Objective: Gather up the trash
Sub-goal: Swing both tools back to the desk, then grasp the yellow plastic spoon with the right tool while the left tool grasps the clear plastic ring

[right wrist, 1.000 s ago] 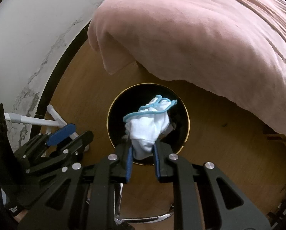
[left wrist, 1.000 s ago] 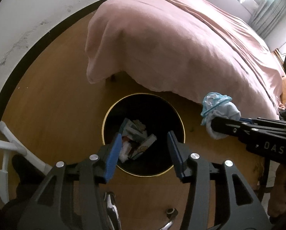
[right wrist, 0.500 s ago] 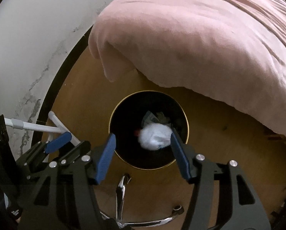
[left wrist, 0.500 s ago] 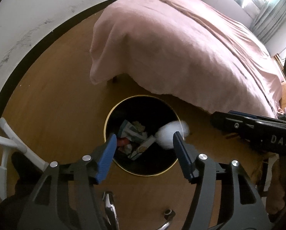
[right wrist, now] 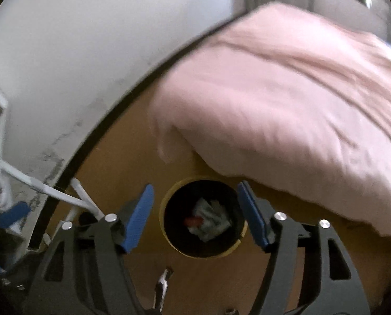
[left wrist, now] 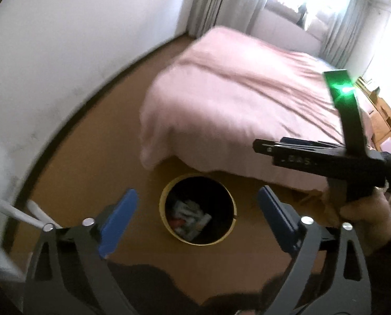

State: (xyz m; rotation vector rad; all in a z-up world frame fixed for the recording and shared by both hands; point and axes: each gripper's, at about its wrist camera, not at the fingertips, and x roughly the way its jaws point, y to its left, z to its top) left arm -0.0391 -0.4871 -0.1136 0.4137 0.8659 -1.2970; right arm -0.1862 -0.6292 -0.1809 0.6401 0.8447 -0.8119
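Left wrist view: left gripper [left wrist: 196, 219] jaws opening, spread wide, nothing between the pads.
Right wrist view: right gripper [right wrist: 196, 216] jaws opening, blue pads apart, nothing pinched.
Bin: round black trash bin [left wrist: 166, 220] with gold rim, lower centre in both views, standing on the wood floor [left wrist: 95, 162].
Trash: crumpled trash [right wrist: 208, 220] inside the bin, blurred.
Bed: pink bedspread [left wrist: 234, 105] upper right, its edge overhanging just above the bin.
Hand: person's hand [left wrist: 363, 210] holds the right gripper, right edge.
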